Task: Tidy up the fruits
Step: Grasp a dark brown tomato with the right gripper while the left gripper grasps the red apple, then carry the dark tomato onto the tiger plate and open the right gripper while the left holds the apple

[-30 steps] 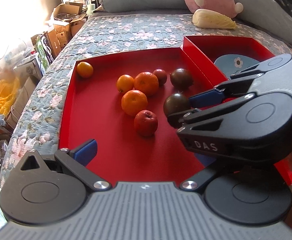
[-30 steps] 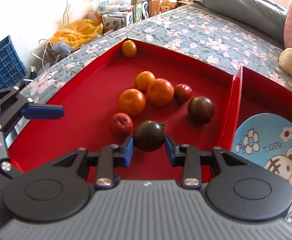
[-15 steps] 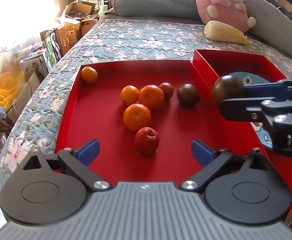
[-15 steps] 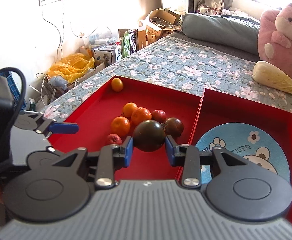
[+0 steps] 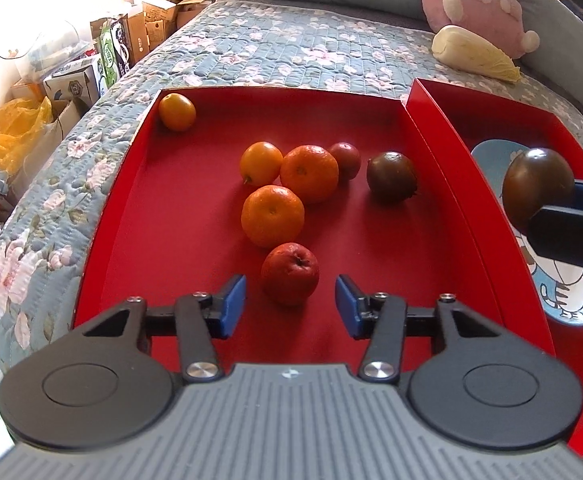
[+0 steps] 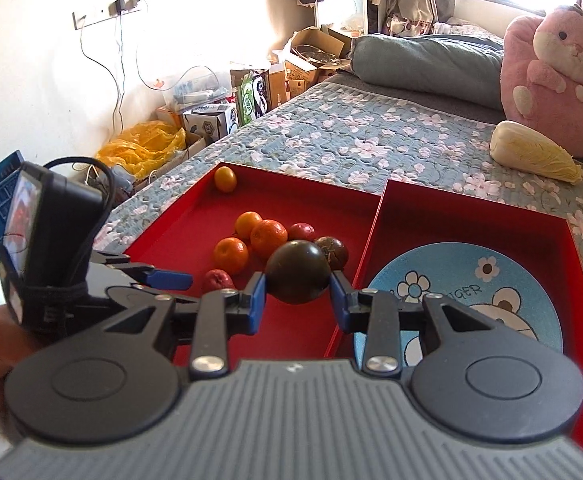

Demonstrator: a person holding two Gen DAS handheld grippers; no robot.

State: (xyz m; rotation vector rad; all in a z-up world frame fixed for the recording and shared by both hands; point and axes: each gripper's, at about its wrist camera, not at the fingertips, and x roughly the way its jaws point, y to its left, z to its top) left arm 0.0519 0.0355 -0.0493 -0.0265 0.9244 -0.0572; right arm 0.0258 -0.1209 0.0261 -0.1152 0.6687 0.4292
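My right gripper (image 6: 298,302) is shut on a dark brown tomato (image 6: 298,271) and holds it in the air near the wall between the two red trays; the same tomato shows at the right in the left wrist view (image 5: 538,189). My left gripper (image 5: 290,306) is open, low over the left red tray (image 5: 131,200), with a small red apple (image 5: 290,273) just ahead between its fingers. Further on lie several oranges (image 5: 272,216), a small red fruit (image 5: 345,160) and another dark tomato (image 5: 391,177). A blue cartoon plate (image 6: 467,296) lies in the right tray (image 6: 471,216).
The trays sit on a floral quilted bed (image 6: 351,128). A toy cabbage (image 6: 535,156) and a pink plush (image 6: 551,80) lie at the back. Boxes and a yellow bag (image 6: 143,152) crowd the floor to the left.
My right gripper has lifted the dark tomato out of the left tray and carried it right and up, toward the plate tray. My left gripper has moved forward to the red apple and narrowed around it.
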